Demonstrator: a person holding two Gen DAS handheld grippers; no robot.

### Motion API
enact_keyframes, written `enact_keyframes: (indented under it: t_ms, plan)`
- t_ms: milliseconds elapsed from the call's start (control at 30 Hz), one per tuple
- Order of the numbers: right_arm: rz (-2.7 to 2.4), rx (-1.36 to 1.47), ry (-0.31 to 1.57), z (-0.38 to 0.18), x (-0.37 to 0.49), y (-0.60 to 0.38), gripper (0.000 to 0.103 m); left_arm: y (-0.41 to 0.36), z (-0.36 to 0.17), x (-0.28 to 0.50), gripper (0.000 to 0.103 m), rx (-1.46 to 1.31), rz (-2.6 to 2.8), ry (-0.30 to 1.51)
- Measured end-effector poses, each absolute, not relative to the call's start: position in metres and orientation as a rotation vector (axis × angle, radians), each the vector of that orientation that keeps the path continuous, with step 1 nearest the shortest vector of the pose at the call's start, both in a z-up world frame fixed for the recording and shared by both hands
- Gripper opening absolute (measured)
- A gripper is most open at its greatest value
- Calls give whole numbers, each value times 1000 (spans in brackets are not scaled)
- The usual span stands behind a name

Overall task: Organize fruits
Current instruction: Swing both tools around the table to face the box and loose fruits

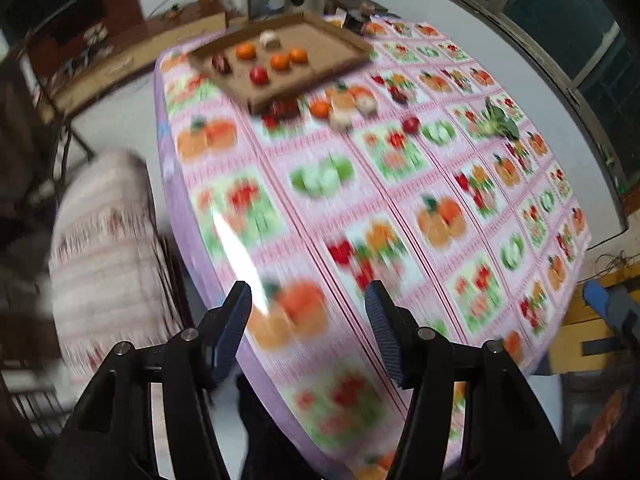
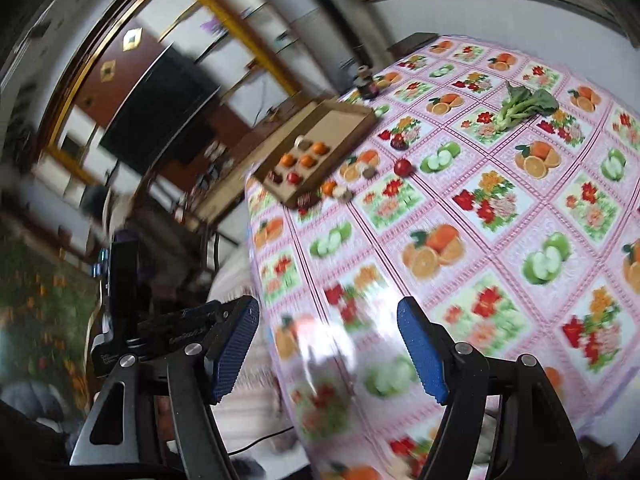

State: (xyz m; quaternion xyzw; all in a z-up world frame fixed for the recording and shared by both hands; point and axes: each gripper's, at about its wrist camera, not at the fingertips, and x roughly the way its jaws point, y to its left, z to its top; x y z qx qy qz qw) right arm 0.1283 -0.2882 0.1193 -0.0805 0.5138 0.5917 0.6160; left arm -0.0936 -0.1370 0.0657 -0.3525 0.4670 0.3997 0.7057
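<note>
The left gripper [image 1: 308, 304] and the right gripper [image 2: 328, 320] are both spread wide with nothing between the jaws. The fruits are far off, near the top of each picture. Some sit in the cardboard tray [image 1: 332, 40], likely sorted. An orange [image 1: 319, 109] and a red fruit [image 1: 411, 124] wait outside it. The desk [image 1: 400, 208] wears a shiny pink fruit-picture cloth. A leafy green [image 2: 520, 106] lies near a window.

3 oranges [image 1: 280, 58] in the tray [image 1: 332, 46], 1 orange [image 1: 320, 109] outside, 1 leafy green [image 2: 520, 106]
</note>
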Motion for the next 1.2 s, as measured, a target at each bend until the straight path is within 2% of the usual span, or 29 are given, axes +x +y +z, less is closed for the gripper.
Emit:
enact_keyframes:
  t_ms: [233,400,600,900,1067,1200]
  plan:
    - [1350,-353,1251,105,145,-348,73,-234,47,-98,58,-824,859,1126]
    - [1202,-406,1276,85,170,-394,73,-260,18,-103,58,-859,829,1159]
    - [1145,-432,1200,101,233,-416,73,-287,15,-86,58,-928,848,1124]
    - [1428,-536,1001,150,316,-327,73,-275,70,-28,58,-929,1156,934]
    - [1575,-551,845,197,323,-267,73,-243,133,-13,58,-807,1300,789]
    - [1605,-514,857,193,316,-221,73,-210,140,-10,58,-736,1301,760]
